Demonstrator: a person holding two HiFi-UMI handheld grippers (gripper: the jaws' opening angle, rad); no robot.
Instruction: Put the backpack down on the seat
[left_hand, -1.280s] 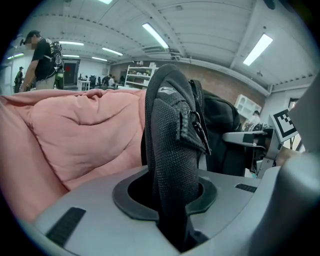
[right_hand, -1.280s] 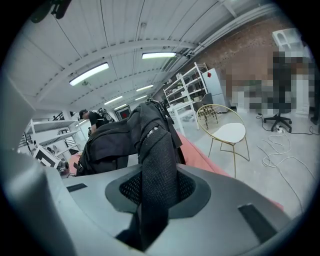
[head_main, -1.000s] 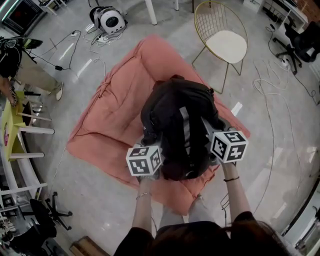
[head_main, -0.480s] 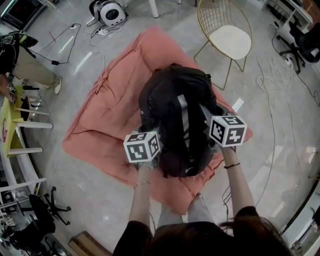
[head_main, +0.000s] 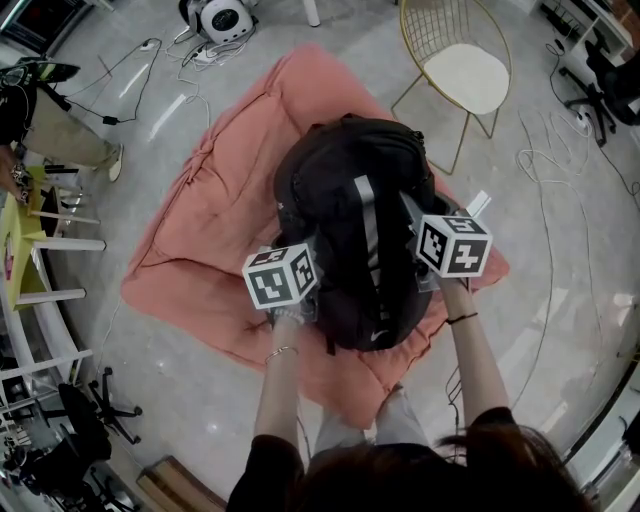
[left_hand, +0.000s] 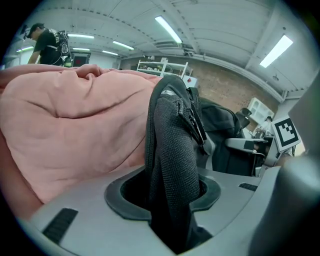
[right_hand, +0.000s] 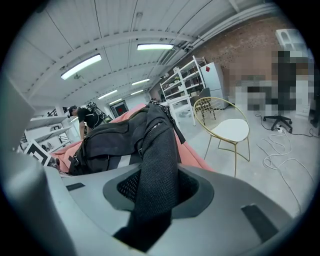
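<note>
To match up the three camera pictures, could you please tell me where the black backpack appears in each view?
Head view: black backpack at centre, lying on the pink cushion.
Left gripper view: backpack strap upright at centre, body behind it to the right; cushion at left.
Right gripper view: backpack centre-left; a sliver of cushion just right of it.
Shared landmark: the pink cushion.

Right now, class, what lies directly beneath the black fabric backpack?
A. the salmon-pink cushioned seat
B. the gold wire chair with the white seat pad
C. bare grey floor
A: in the head view the black fabric backpack lies over the salmon-pink cushioned seat, which spreads out around it; the gold wire chair stands apart, unoccupied.
</note>
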